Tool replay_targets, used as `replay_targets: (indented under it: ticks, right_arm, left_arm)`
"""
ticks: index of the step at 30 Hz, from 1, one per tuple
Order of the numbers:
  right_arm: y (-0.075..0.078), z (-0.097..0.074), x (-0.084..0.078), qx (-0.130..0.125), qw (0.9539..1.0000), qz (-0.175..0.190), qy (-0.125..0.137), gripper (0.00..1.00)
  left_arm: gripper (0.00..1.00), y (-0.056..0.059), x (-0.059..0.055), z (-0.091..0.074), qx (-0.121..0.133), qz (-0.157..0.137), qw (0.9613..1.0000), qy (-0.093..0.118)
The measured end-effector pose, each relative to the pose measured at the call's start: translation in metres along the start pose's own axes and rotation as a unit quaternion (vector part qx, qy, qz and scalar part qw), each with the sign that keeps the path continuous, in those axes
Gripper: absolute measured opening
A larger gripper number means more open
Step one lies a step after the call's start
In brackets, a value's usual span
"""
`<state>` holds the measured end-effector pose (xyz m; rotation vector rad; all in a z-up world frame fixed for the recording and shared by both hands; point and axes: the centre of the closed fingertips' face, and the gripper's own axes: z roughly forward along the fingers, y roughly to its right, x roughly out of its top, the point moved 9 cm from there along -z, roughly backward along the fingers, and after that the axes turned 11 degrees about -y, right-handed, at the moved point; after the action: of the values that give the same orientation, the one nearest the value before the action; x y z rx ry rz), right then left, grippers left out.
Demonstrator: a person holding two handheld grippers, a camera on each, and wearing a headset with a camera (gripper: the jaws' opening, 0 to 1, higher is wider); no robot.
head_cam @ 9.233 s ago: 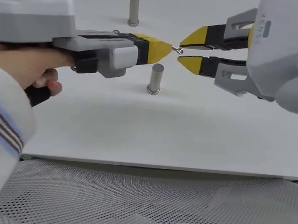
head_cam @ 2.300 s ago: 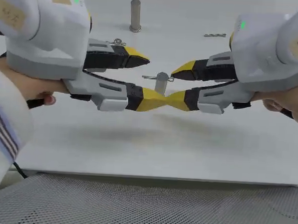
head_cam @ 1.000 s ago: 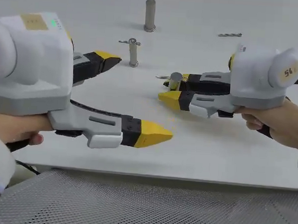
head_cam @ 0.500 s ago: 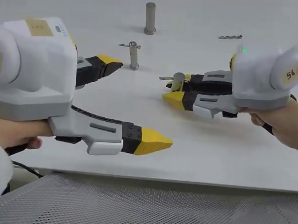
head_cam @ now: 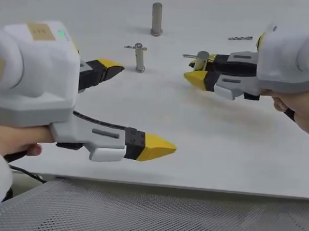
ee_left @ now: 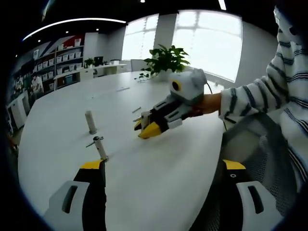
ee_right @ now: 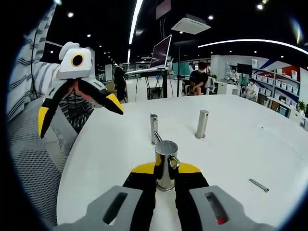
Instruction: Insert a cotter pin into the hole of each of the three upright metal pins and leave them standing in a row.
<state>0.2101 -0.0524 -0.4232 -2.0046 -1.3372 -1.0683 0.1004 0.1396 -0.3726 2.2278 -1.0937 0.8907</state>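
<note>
From the head view, the right gripper [head_cam: 201, 69] is clamping its fingers on a metal pin [head_cam: 201, 60] with a cotter pin [head_cam: 189, 56] through it, right of the bare pin [head_cam: 157, 19] and nearer the person. In the left gripper view, the left gripper [ee_left: 161, 167] is holding its fingers wide apart, short of the bare pin. In the right gripper view, the clamped pin is sitting left of it.

Far pin [head_cam: 157, 18] behind nearer pin [head_cam: 140, 58]; third pin [head_cam: 201, 59] rightward, between right tongs [head_cam: 199, 69].
</note>
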Motion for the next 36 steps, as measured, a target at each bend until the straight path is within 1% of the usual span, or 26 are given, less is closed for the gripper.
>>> replay_targets:
  ticks: [5,6,7,8,13,17,20,21,24,26,31,36]
  right_arm:
    - [0.007,0.002,-0.001,-0.012,0.9999,0.004,-0.003,0.08]
    - [0.010,0.004,-0.003,-0.017,0.9997,0.014,-0.004,0.08]
    - [0.012,0.005,-0.005,-0.020,0.9996,0.019,-0.004,0.08]
    - [0.012,0.006,-0.007,-0.020,0.9996,0.021,-0.004,0.08]
    - [0.010,0.007,-0.011,-0.020,0.9996,0.020,-0.008,0.09]
    - [0.009,0.008,-0.012,-0.021,0.9996,0.012,-0.011,0.09]
    - [0.011,0.010,-0.013,-0.023,0.9996,0.013,-0.012,0.09]
    - [0.012,0.009,-0.012,-0.023,0.9996,0.015,-0.008,0.09]
    - [0.012,0.009,-0.013,-0.024,0.9996,0.013,-0.006,0.09]
    - [0.013,0.008,-0.014,-0.021,0.9996,0.018,-0.003,0.09]
    - [0.012,0.008,-0.015,-0.023,0.9997,0.011,-0.004,0.09]
    - [0.011,0.009,-0.016,-0.028,0.9995,0.012,-0.001,0.10]
  left_arm:
    - [0.98,-0.001,-0.003,0.001,0.000,-0.001,1.0000,-0.005]
    - [0.98,-0.002,-0.004,0.001,0.003,-0.002,0.9999,-0.010]
    - [0.98,-0.002,-0.005,0.001,0.005,-0.001,0.9999,-0.016]
    - [0.98,-0.003,-0.006,0.000,0.006,0.000,0.9998,-0.017]
    - [0.98,-0.003,-0.007,-0.001,0.008,-0.005,0.9999,-0.013]
    - [0.98,-0.003,-0.007,-0.001,0.008,-0.005,0.9999,-0.015]
    - [0.98,-0.002,-0.007,0.000,0.006,-0.005,0.9998,-0.016]
    - [0.98,-0.002,-0.007,0.000,0.006,-0.005,0.9998,-0.015]
    - [0.98,-0.002,-0.006,0.000,0.006,-0.006,0.9999,-0.014]
    - [0.98,-0.001,-0.007,0.000,0.005,-0.007,0.9999,-0.015]
    - [0.98,0.000,-0.007,0.001,0.005,-0.008,0.9999,-0.014]
    - [0.98,0.001,-0.008,0.001,0.004,-0.009,0.9998,-0.014]
